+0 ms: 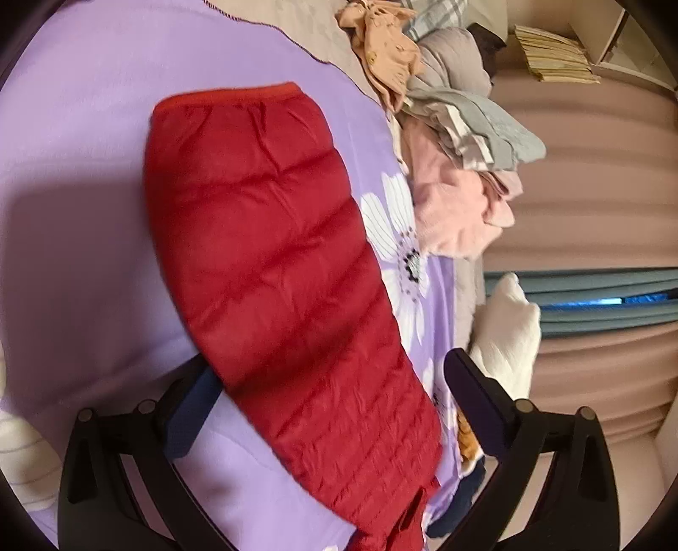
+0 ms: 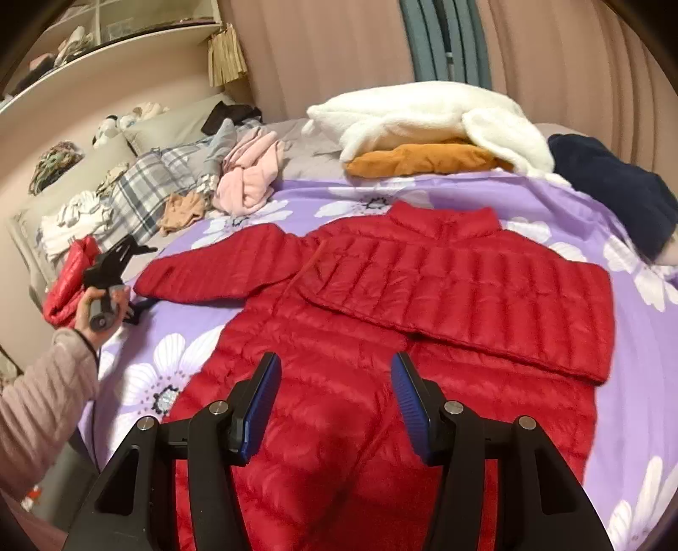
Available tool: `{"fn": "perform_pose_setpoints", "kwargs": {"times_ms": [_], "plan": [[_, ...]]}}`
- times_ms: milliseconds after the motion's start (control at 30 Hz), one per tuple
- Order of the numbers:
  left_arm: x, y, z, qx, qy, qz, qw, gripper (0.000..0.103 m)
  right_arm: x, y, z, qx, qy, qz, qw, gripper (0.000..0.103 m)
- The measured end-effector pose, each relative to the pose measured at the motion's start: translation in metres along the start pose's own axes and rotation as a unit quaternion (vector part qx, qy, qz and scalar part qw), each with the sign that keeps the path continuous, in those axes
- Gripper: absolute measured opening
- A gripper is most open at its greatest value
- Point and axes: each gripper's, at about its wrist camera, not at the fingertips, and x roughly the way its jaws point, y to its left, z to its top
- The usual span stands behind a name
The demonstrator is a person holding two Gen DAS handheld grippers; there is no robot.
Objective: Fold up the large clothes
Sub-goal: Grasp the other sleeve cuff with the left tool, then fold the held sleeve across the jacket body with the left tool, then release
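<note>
The right tongs hang open over the lower half of a red puffer jacket, gripping nothing; the jacket lies flat on a purple bedspread printed with white flowers, one sleeve folded across its chest and the other stretched out to the left of the tongs; the left tongs are open too, spread to either side of that outstretched sleeve, though whether the fingers touch it cannot be told. In the right wrist view the left hand shows at the bed's left edge. Beyond the jacket's collar lie a white fleece, an orange garment under it and a navy one; further left, pink clothes and plaid fabric; behind everything, ribbed pink curtains and a shelf.
</note>
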Motion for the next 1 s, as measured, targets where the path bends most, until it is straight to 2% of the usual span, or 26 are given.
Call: {"fn": "perform_pose_setpoints", "kwargs": {"times_ms": [33,67,100,133,167,200,267,300,400,500,533,600,633,733,833,933,1000], "plan": [[0.000,-0.001,0.002,-0.001,-0.009,0.015,0.9999,0.089,-0.002,0.000,-0.001,0.001,-0.002,-0.001,1.000,0.054],[0.001,0.001,0.003,-0.002,-0.012,0.025,0.9996,0.074,-0.003,-0.001,-0.001,0.003,-0.002,-0.001,1.000,0.054],[0.001,0.002,0.004,-0.005,-0.012,0.035,0.9993,0.055,-0.004,-0.002,-0.002,0.009,-0.003,-0.004,1.000,0.054],[0.001,0.006,0.004,-0.010,-0.010,0.043,0.9990,0.044,-0.003,-0.004,-0.002,0.015,-0.002,-0.003,1.000,0.054],[0.002,0.010,0.006,-0.015,-0.007,0.052,0.9985,0.023,-0.003,-0.007,-0.002,0.022,-0.002,0.000,1.000,0.054],[0.002,0.012,0.006,-0.015,-0.007,0.062,0.9979,0.019,-0.003,-0.009,-0.002,0.027,-0.002,0.000,1.000,0.054],[-0.004,0.007,0.005,0.006,-0.015,0.089,0.9959,0.017,-0.006,-0.009,-0.006,0.033,-0.003,-0.006,0.999,0.054],[-0.008,0.002,0.003,0.022,-0.021,0.098,0.9947,0.011,-0.008,-0.010,-0.007,0.036,-0.005,-0.008,0.999,0.054],[-0.028,-0.030,-0.009,0.094,-0.048,0.102,0.9892,0.010,-0.011,-0.014,-0.011,0.048,-0.008,-0.004,0.999,0.054],[-0.048,-0.081,-0.034,0.190,-0.063,0.092,0.9753,0.010,-0.012,-0.019,-0.015,0.066,-0.007,-0.005,0.998,0.054],[-0.055,-0.106,-0.050,0.236,-0.067,0.086,0.9656,0.010,-0.013,-0.021,-0.017,0.073,-0.007,-0.004,0.997,0.054],[-0.062,-0.138,-0.076,0.297,-0.067,0.073,0.9498,0.010,-0.016,-0.024,-0.021,0.086,-0.010,0.001,0.996,0.054],[-0.066,-0.160,-0.097,0.336,-0.066,0.062,0.9374,0.010,-0.018,-0.025,-0.023,0.091,-0.012,0.004,0.996,0.054],[-0.066,-0.202,-0.152,0.415,-0.044,0.029,0.9083,0.010,-0.026,-0.031,-0.028,0.108,-0.018,0.010,0.994,0.054],[-0.058,-0.227,-0.202,0.465,-0.013,0.007,0.8850,0.010,-0.036,-0.038,-0.033,0.118,-0.025,0.009,0.993,0.054],[-0.041,-0.246,-0.261,0.514,0.026,-0.007,0.8576,0.010,-0.049,-0.048,-0.040,0.131,-0.034,0.003,0.991,0.054],[-0.026,-0.254,-0.306,0.549,0.052,-0.009,0.8338,0.011,-0.056,-0.058,-0.045,0.144,-0.039,0.000,0.989,0.054]]}}
